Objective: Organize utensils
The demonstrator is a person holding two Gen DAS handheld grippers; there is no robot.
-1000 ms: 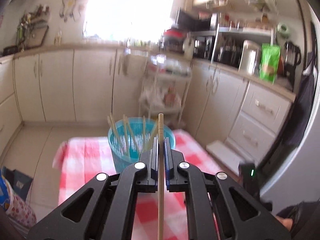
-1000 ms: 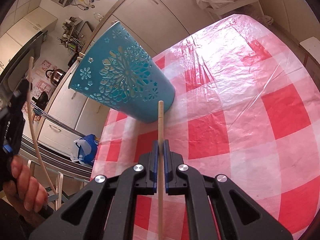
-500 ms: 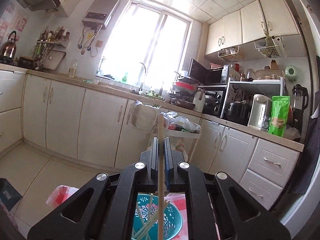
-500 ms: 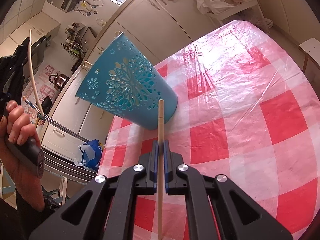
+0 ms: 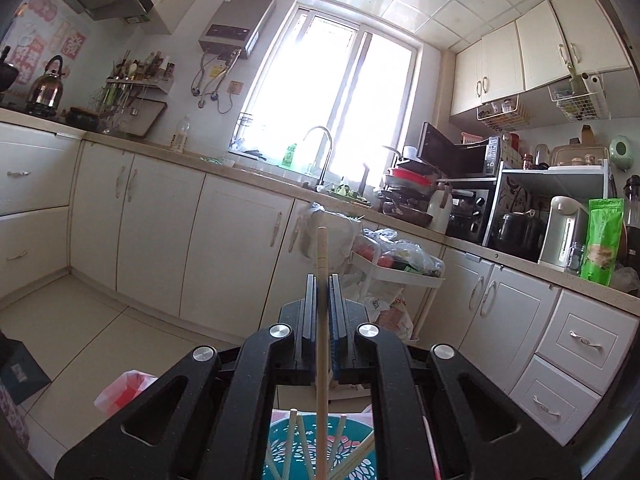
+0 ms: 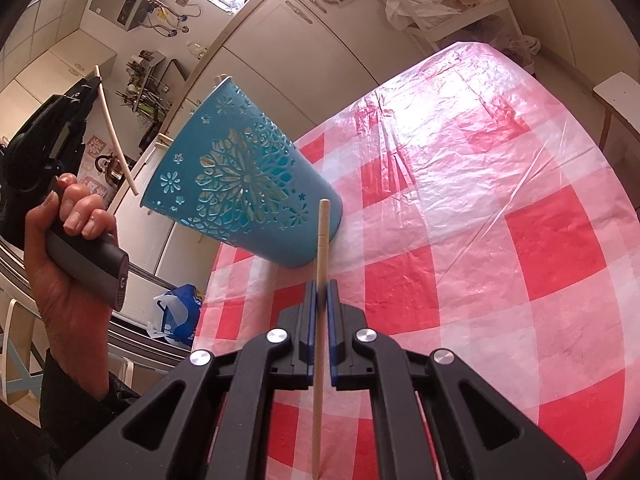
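Observation:
A teal cut-out utensil holder (image 6: 244, 184) stands on the red-and-white checked tablecloth (image 6: 500, 240). My left gripper (image 5: 322, 280) is shut on a wooden chopstick (image 5: 322, 320), held upright straight above the holder (image 5: 320, 452), whose mouth shows several chopsticks. In the right wrist view the left gripper (image 6: 86, 90) sits left of the holder's rim, with its chopstick (image 6: 116, 140) pointing down near the rim. My right gripper (image 6: 322, 288) is shut on another wooden chopstick (image 6: 320, 320), just in front of the holder's base.
White kitchen cabinets (image 5: 160, 232) and a counter with a sink run behind. A white cart (image 5: 396, 264) with bags stands past the table. A blue bag (image 6: 180, 316) lies on the floor left of the table.
My left gripper has tilted up and moved over the holder, so the holder has dropped to the bottom of its view. The right gripper has stayed almost still.

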